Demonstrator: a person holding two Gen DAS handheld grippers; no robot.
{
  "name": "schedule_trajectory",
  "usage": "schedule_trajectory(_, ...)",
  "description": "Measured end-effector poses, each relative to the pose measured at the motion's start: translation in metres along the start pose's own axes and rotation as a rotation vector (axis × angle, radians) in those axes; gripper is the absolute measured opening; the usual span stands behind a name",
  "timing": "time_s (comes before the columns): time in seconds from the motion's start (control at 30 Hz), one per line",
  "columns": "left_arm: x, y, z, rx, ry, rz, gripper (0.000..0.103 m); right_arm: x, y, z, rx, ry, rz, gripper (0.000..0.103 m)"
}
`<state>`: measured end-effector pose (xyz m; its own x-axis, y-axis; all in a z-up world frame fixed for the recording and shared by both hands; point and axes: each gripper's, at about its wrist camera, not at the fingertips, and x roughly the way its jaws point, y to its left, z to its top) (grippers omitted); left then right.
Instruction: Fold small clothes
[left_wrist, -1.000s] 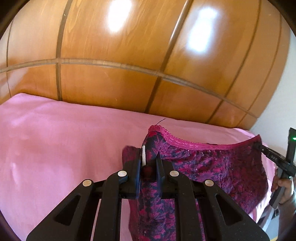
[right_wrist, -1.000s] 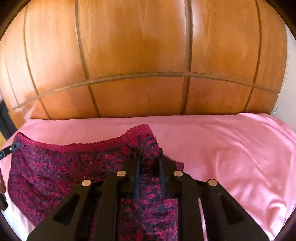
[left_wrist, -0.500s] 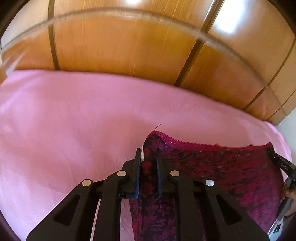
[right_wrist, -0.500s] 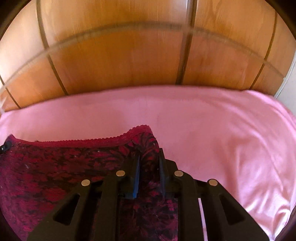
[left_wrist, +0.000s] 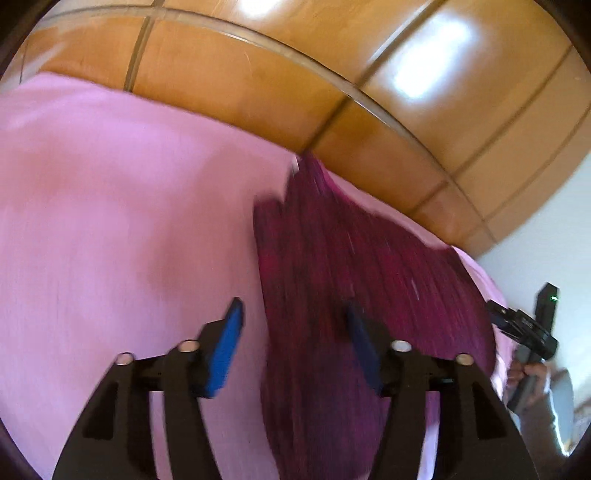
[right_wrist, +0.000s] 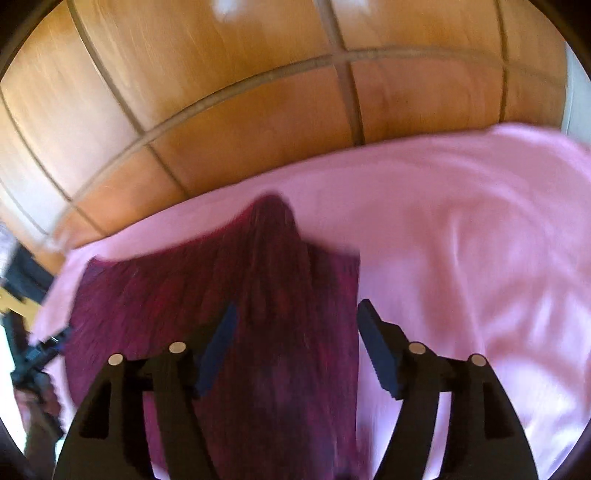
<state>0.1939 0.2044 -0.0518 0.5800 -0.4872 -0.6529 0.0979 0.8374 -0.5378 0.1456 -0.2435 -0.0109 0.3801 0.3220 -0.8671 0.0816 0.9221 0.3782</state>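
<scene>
I see both grippers, left (left_wrist: 293, 328) & right (right_wrist: 295, 328), jaws just sprung apart, off the blurred maroon lace underwear (left_wrist: 351, 258) on pink sheet (left_wrist: 110, 221), no writing legible

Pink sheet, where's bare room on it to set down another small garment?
On the pink sheet, the wide stretch left of the dark red garment, up to the wooden panels, is bare. In the right wrist view the sheet right of the garment is bare too. The middle is taken: both open grippers, left and right, hover over the garment.

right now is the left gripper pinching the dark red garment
No: the left gripper has just opened, its blue-padded fingers stand apart, and the dark red garment lies loose between them on the pink sheet.
</scene>
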Motion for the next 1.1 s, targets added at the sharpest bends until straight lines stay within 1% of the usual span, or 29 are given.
schedule_trajectory(0.07, -0.012, 0.002, -0.028, -0.015, 0.009, -0.028, 0.06, -0.014, -0.006, -0.027, 0.023, 0.016, 0.051, 0.069)
schedule_trajectory(0.13, -0.016, 0.002, -0.046, -0.031, 0.025, -0.061, 0.06, -0.024, -0.011, -0.053, 0.03, 0.036, 0.063, 0.069)
schedule_trajectory(0.2, -0.017, 0.001, -0.064, -0.056, 0.043, -0.098, 0.059, -0.026, -0.01, -0.071, 0.037, 0.063, 0.075, 0.065)
schedule_trajectory(0.23, -0.015, 0.0, -0.069, -0.059, 0.053, -0.106, 0.054, -0.025, -0.008, -0.081, 0.034, 0.073, 0.073, 0.056)
schedule_trajectory(0.27, -0.013, -0.001, -0.073, -0.057, 0.059, -0.104, 0.042, -0.025, -0.005, -0.089, 0.025, 0.069, 0.05, 0.049)
schedule_trajectory(0.3, -0.011, -0.004, -0.075, -0.053, 0.062, -0.095, 0.032, -0.024, -0.004, -0.091, 0.019, 0.071, 0.031, 0.035)
schedule_trajectory(0.33, -0.011, -0.007, -0.076, -0.054, 0.063, -0.093, 0.028, -0.024, -0.001, -0.095, 0.02, 0.073, 0.017, 0.022)
schedule_trajectory(0.37, -0.013, -0.009, -0.075, -0.056, 0.059, -0.087, 0.022, -0.027, 0.0, -0.095, 0.025, 0.068, 0.021, 0.016)
schedule_trajectory(0.4, -0.017, -0.012, -0.073, -0.044, 0.05, -0.079, 0.017, -0.034, 0.003, -0.093, 0.023, 0.055, 0.031, 0.015)
schedule_trajectory(0.43, -0.023, -0.016, -0.071, -0.027, 0.039, -0.075, 0.016, -0.042, 0.003, -0.097, 0.018, 0.041, 0.039, 0.014)
schedule_trajectory(0.5, -0.035, -0.018, -0.07, -0.014, 0.022, -0.081, 0.011, -0.058, 0.005, -0.099, 0.007, 0.022, 0.068, 0.013)
schedule_trajectory(0.57, -0.046, -0.017, -0.07, -0.02, 0.015, -0.1, 0.011, -0.071, 0.008, -0.101, -0.009, 0.022, 0.091, 0.012)
schedule_trajectory(0.67, -0.064, -0.017, -0.077, -0.017, 0.019, -0.117, 0.01, -0.088, 0.009, -0.109, -0.027, 0.038, 0.116, 0.012)
schedule_trajectory(0.73, -0.078, -0.016, -0.091, -0.029, 0.032, -0.126, 0.01, -0.094, 0.004, -0.122, -0.034, 0.07, 0.12, 0.012)
schedule_trajectory(0.8, -0.086, -0.019, -0.106, -0.028, 0.059, -0.122, 0.01, -0.096, 0.001, -0.137, -0.046, 0.117, 0.102, 0.012)
schedule_trajectory(0.83, -0.089, -0.021, -0.113, -0.019, 0.067, -0.101, 0.01, -0.094, 0.0, -0.145, -0.057, 0.151, 0.103, 0.012)
schedule_trajectory(0.87, -0.091, -0.024, -0.12, -0.001, 0.081, -0.074, 0.011, -0.094, 0.0, -0.15, -0.064, 0.164, 0.097, 0.013)
schedule_trajectory(0.9, -0.091, -0.026, -0.121, 0.011, 0.088, -0.065, 0.013, -0.096, -0.001, -0.151, -0.062, 0.166, 0.084, 0.016)
schedule_trajectory(0.93, -0.096, -0.028, -0.121, 0.023, 0.073, -0.028, 0.016, -0.097, -0.002, -0.148, -0.053, 0.158, 0.075, 0.024)
schedule_trajectory(0.97, -0.102, -0.03, -0.117, 0.035, 0.044, 0.002, 0.022, -0.1, -0.004, -0.142, -0.042, 0.134, 0.067, 0.031)
schedule_trajectory(1.0, -0.104, -0.033, -0.111, 0.046, 0.019, 0.008, 0.027, -0.103, -0.007, -0.137, -0.034, 0.108, 0.069, 0.036)
schedule_trajectory(1.03, -0.111, -0.036, -0.107, 0.06, -0.013, 0.004, 0.029, -0.107, -0.008, -0.127, -0.027, 0.066, 0.07, 0.045)
schedule_trajectory(1.07, -0.116, -0.039, -0.101, 0.072, -0.043, 0.002, 0.031, -0.109, -0.007, -0.119, -0.027, 0.034, 0.062, 0.048)
schedule_trajectory(1.1, -0.119, -0.045, -0.094, 0.09, -0.071, -0.002, 0.031, -0.11, -0.006, -0.112, -0.027, 0.011, 0.051, 0.048)
